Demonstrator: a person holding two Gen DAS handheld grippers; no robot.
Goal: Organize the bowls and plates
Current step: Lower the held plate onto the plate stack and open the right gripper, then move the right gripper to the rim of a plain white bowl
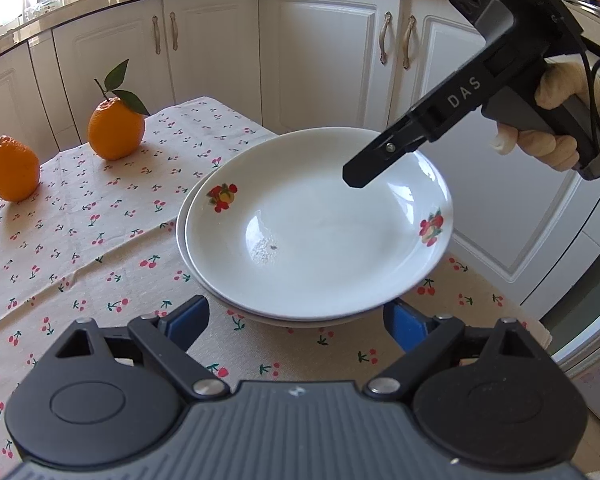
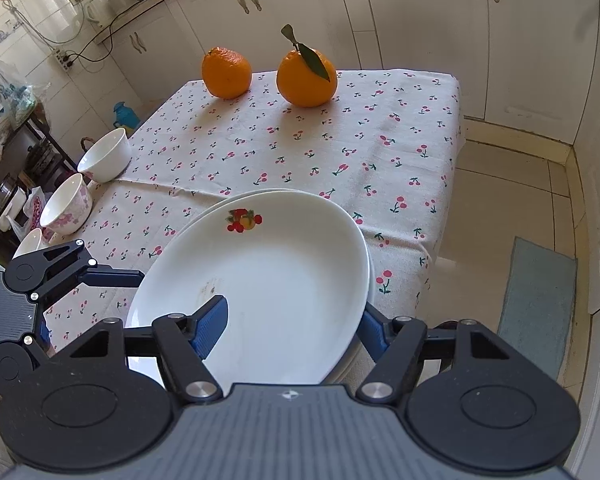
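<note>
While two white plates sit stacked on the cherry-print tablecloth (image 1: 100,248), both grippers flank them with fingers spread.

Seen from the left wrist, the left gripper (image 1: 296,320) stands released, its blue pads just short of the near rim of the top plate (image 1: 320,232), which bears fruit motifs and rests on a lower plate (image 1: 182,240); the right gripper (image 1: 364,168), held by a hand (image 1: 552,120), reaches over the far rim, and two oranges (image 1: 116,128) stand well apart at the back. From the right wrist, the right gripper (image 2: 292,320) straddles the stack's rim unclenched, one pad (image 2: 210,326) over the plate's inside and the other outside; only here do three bowls (image 2: 106,156) show, lined along the cloth's left edge.
</note>
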